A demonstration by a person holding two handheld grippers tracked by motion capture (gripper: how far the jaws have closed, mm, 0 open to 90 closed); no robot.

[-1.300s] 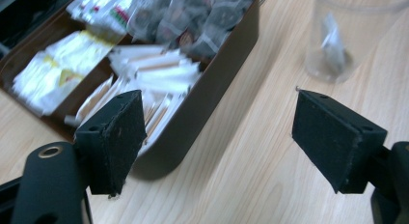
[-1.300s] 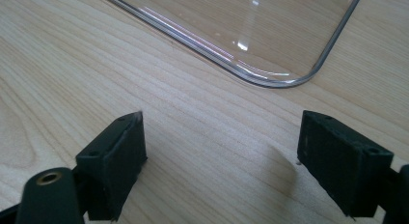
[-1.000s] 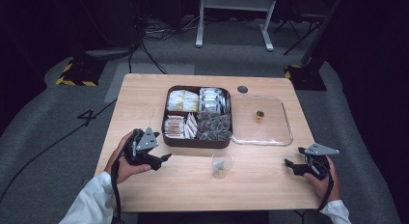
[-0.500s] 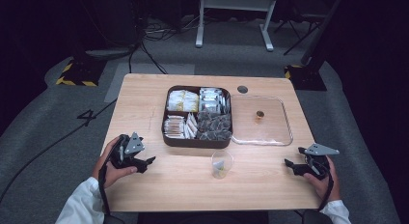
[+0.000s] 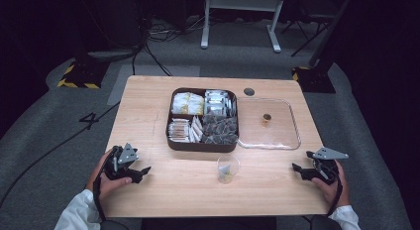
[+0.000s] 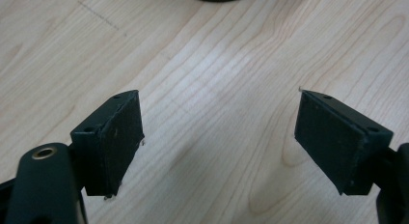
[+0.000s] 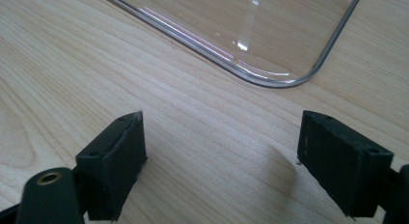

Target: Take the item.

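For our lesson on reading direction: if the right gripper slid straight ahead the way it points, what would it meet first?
Probably the clear lid: the right gripper, fingers open, faces its rounded corner across bare table. Depth is uncertain.

High overhead view; two close gripper views, shared table [image 5: 148,106].

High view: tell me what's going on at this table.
A person sits at the wooden table with a claw in each hand. The left claw and the right claw both rest near the front edge, open and holding nothing. Between them stands a small clear cup with something in it. Behind it are a dark compartment tray of packets and its clear lid, laid beside it.
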